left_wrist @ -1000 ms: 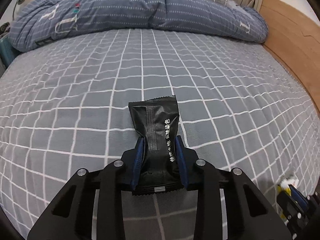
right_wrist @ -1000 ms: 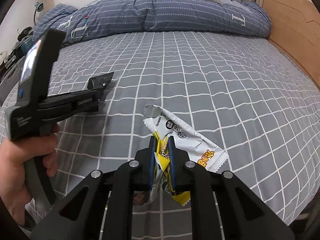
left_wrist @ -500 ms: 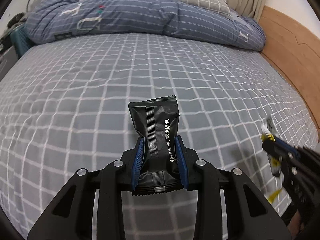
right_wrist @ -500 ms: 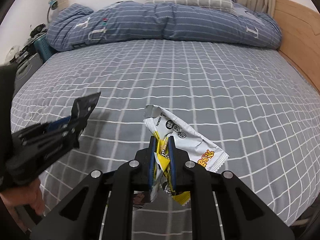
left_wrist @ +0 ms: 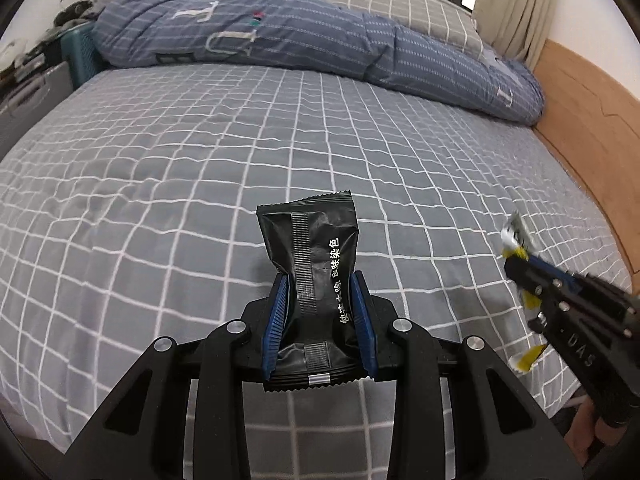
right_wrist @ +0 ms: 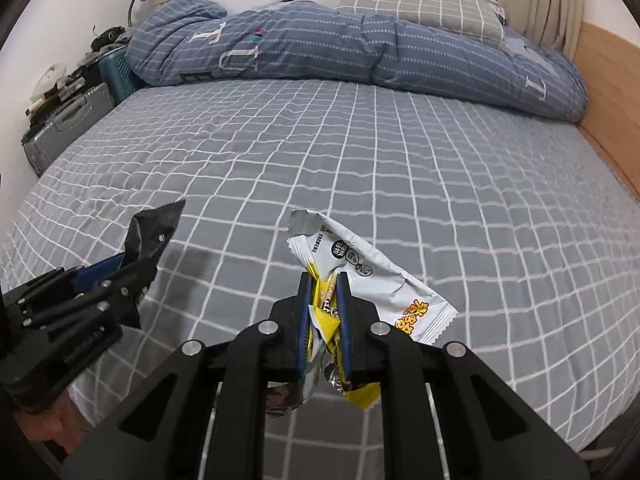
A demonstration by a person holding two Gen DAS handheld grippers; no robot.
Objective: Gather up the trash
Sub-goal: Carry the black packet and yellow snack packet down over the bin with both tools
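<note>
The left hand-held gripper [left_wrist: 319, 312] is clamping a crinkled black foil sachet with white printed characters [left_wrist: 310, 256] between its blue pads [left_wrist: 276, 318], with the sachet's serrated upper end standing clear above the fingertips. The right hand-held gripper [right_wrist: 325, 312] is pressing its jaws together on a crumpled white and yellow plastic snack wrapper [right_wrist: 372, 276], whose printed end is fanning out to the right of the fingers. Both items are being held in the air above the grey bed sheet with a white grid pattern [left_wrist: 180, 168], which is lying flat and open across the middle of both views. A rolled blue striped quilt [left_wrist: 280, 40] is bounding the far edge of the sheet, a grey checked pillow [right_wrist: 420, 0] is lying behind it, and a wooden side board [left_wrist: 592, 120] is bounding the right edge. A grey hard-shell suitcase [right_wrist: 64, 132] is standing beyond the left edge. Compared with one second ago, both cameras are showing more of the quilt, the window and the sheet's left edge, and in the left wrist view the right hand-held gripper is now appearing larger at the right border, while both grips remain unchanged.
</note>
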